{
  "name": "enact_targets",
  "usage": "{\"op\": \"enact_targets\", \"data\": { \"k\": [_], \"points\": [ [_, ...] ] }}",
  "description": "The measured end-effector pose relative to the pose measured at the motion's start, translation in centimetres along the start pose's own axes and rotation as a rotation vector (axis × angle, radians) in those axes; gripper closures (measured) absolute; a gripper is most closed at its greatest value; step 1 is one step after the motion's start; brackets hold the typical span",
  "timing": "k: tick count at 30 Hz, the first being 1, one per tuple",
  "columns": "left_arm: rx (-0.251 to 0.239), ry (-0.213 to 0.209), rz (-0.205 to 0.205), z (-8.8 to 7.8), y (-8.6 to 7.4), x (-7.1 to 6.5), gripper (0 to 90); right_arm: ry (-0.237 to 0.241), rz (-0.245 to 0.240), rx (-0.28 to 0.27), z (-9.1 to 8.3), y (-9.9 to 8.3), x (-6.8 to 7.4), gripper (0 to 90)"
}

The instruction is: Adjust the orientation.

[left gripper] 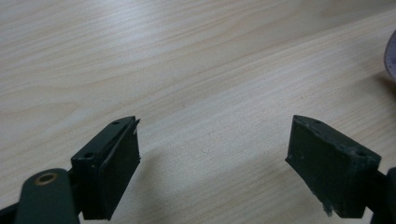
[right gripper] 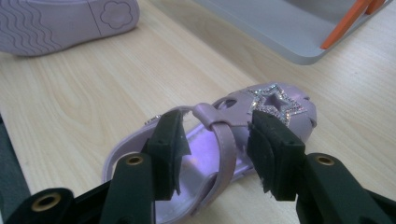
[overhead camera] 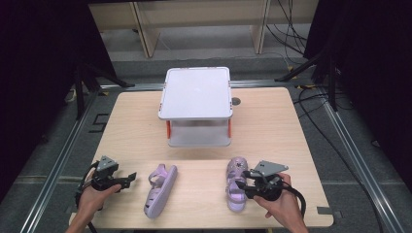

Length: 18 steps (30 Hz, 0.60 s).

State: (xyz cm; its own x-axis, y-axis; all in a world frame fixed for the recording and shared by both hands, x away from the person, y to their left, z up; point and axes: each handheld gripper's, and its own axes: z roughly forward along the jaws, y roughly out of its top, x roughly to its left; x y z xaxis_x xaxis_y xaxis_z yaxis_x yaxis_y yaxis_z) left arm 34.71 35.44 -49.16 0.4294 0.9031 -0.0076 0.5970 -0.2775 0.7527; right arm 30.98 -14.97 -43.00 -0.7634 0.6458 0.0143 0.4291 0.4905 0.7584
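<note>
Light wooden table (overhead camera: pixel 272 126) is seen from the high view, set on a grey floor between dark curtains. One white two-tier shelf (overhead camera: pixel 197 92) with orange posts is placed at the table's far middle. Two lilac sandals are counted: the left sandal (overhead camera: pixel 160 190) is laid on its side, while the right sandal (overhead camera: pixel 236 182) is stood upright on its sole. Two grippers are held: the left gripper (overhead camera: pixel 127 178) well apart from the left sandal, the right gripper (overhead camera: pixel 243 183) at the right sandal.

From the left gripper view, two jaws are shown wide apart over bare wood.

From the right gripper view, two jaws are set astride the right sandal's (right gripper: pixel 233 126) strap; whether the pads press it cannot be told. One star ornament (right gripper: pixel 276 102) is seen on its toe.
</note>
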Motion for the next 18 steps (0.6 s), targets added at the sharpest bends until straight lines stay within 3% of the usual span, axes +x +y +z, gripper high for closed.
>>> {"op": "enact_targets", "data": {
  "k": [2,5,6,7,10,11,12,13,15,16,17,18],
  "points": [
    [0.011,0.010,0.017,0.0,0.0,0.2,16.4,-0.003,-0.017,0.006,0.3,-0.1,-0.1,54.5],
    [0.007,0.009,-0.026,0.0,-0.1,0.0,16.4,-0.009,-0.037,0.021,0.7,-0.1,-0.2,53.8],
    [0.006,0.003,-0.014,0.1,0.0,0.1,16.4,-0.011,-0.039,0.024,0.8,-0.1,-0.2,53.7],
    [0.005,0.007,-0.027,0.0,-0.1,0.0,16.4,-0.011,-0.048,0.024,1.0,-0.1,-0.2,53.8],
    [0.033,0.010,0.007,-0.2,0.0,0.3,16.4,-0.013,-0.070,0.034,1.2,0.0,-0.1,53.8],
    [0.032,0.013,-0.005,-0.2,0.0,0.2,16.4,-0.020,-0.085,0.031,1.3,0.1,-0.1,53.7],
    [0.008,0.010,0.014,0.1,0.0,0.3,16.4,-0.023,-0.089,0.033,1.4,0.2,-0.1,53.8],
    [0.009,0.015,-0.002,0.1,0.0,0.3,16.4,-0.026,-0.099,0.035,1.5,0.2,-0.1,53.8],
    [0.003,0.005,0.024,0.1,0.1,0.4,16.4,-0.024,-0.108,0.038,1.7,0.3,-0.1,53.8],
    [0.005,0.006,0.004,0.1,0.0,0.3,16.4,-0.031,-0.116,0.037,1.8,0.4,-0.2,53.9],
    [0.023,0.000,0.032,-0.1,0.1,0.5,16.4,-0.026,-0.107,0.045,1.9,0.4,-0.1,54.0],
    [0.023,0.010,-0.020,-0.1,-0.1,0.1,16.4,-0.031,-0.116,0.044,2.0,0.4,-0.2,54.2]
  ]
}}
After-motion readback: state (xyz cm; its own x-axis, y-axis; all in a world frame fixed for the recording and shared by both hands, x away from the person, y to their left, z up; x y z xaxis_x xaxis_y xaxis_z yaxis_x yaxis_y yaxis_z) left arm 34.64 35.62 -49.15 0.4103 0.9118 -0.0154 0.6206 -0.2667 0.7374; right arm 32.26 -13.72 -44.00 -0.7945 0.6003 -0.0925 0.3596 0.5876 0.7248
